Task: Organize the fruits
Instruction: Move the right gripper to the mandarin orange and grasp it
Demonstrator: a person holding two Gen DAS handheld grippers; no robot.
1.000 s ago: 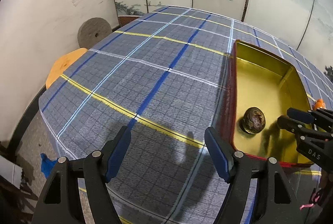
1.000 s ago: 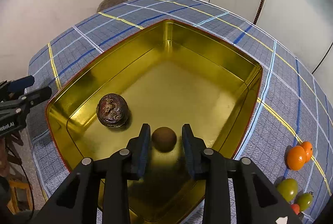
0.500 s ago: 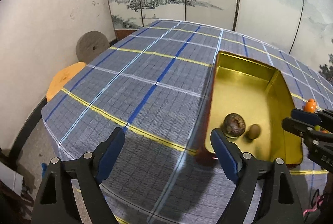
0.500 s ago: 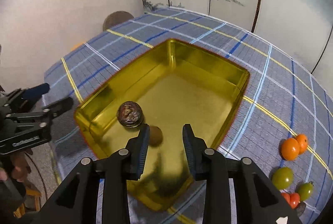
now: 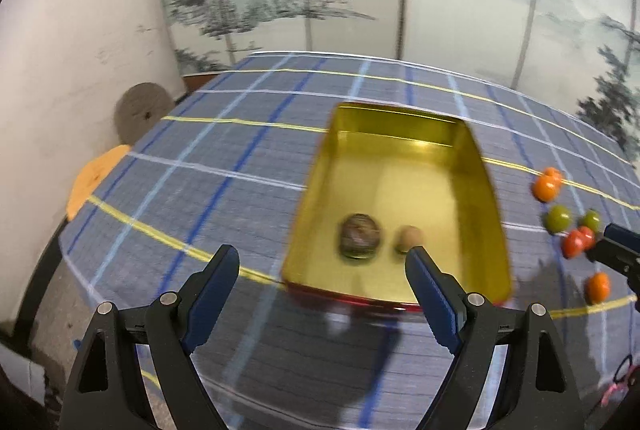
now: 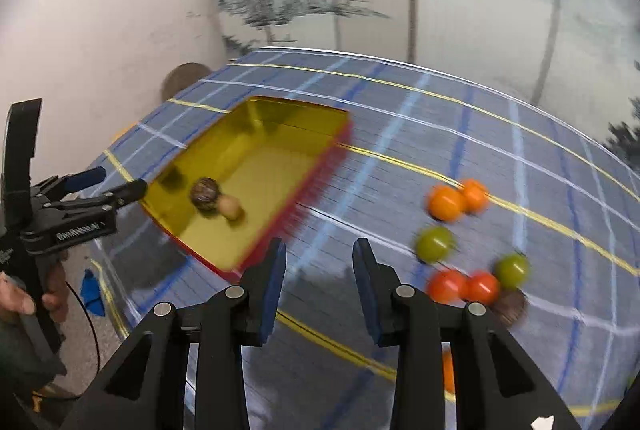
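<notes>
Both of your grippers have backed up and away from the gold tin (image 5: 486, 190) since a second ago; the small tan fruit (image 6: 229, 207) that sat between the right gripper's (image 6: 319, 272) pads now lies on the tin floor, touching the dark mottled fruit (image 6: 205, 191).

Left gripper (image 5: 322, 294): jaws have just been opening, now wide, nothing between them.
Right gripper: jaws narrow but parted, empty.

Step in hand, as I judge it: between placements, two fruits binned, right hand swinging toward the loose pile. The next move calls for widening the right jaws before they come down, and picking a fruit at the pile's edge, since several touch one another.

View differences: your right wrist shows the whole pile on the plaid cloth (image 6: 520, 170): two orange fruits (image 6: 445, 203), two green fruits (image 6: 434, 243), two red fruits (image 6: 447, 285), a dark one (image 6: 510, 304) just behind them. It also shows your hand (image 6: 24, 300) on the left gripper's handle. Your left wrist shows the tin's full interior and another lone orange fruit (image 5: 598, 287) nearer you.
</notes>
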